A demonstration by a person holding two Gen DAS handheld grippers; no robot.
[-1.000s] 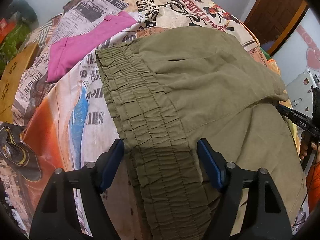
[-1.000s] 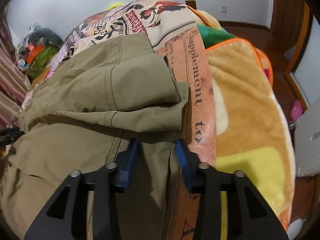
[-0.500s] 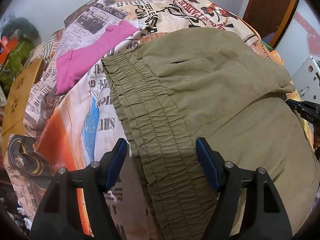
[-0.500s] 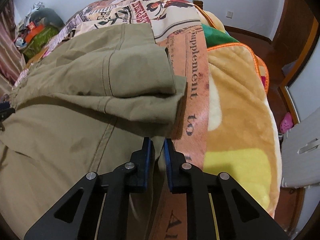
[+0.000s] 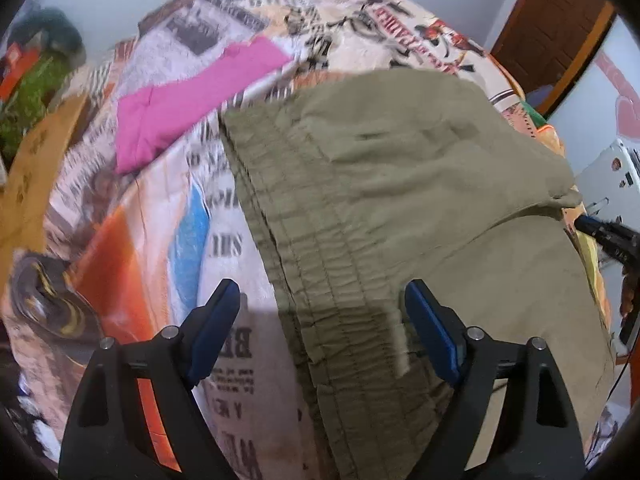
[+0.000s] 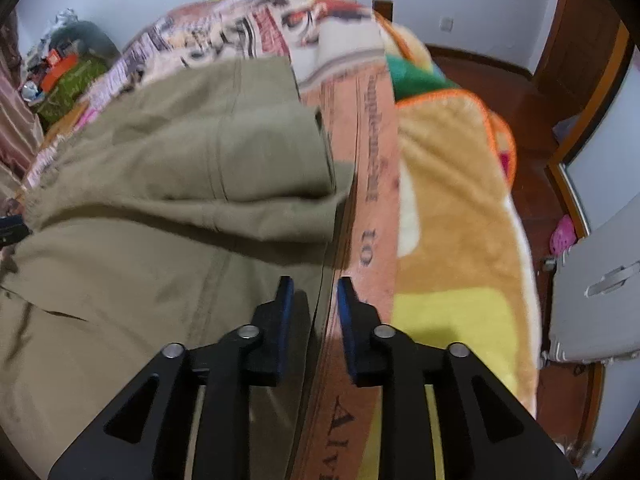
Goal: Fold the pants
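Olive pants [image 5: 420,184] lie partly folded on a newspaper-print blanket [image 5: 224,364], one layer already turned over the lower one. The left gripper [image 5: 322,306] stands wide open, its jaws having just spread further, with the elastic waistband [image 5: 332,320] running up between the blue pads and touched by neither. The right gripper [image 6: 311,294], its jaws parted only a little after just reopening, straddles the pants' side edge: the cloth edge sits between the pads, but no pad appears to press on it. Beyond the right jaws the folded-over layer ends in a loose, sagging corner [image 6: 336,184], just beside a strip of printed lettering. Farther off, a pink garment [image 5: 192,104] lies well apart from the left jaws. The risk, judging from this: with neither side gripped, any lift would catch only one layer, or the narrow right opening could pinch blanket along with cloth, dragging the fold askew. The thick gathered band may also slip from a shallow bite.
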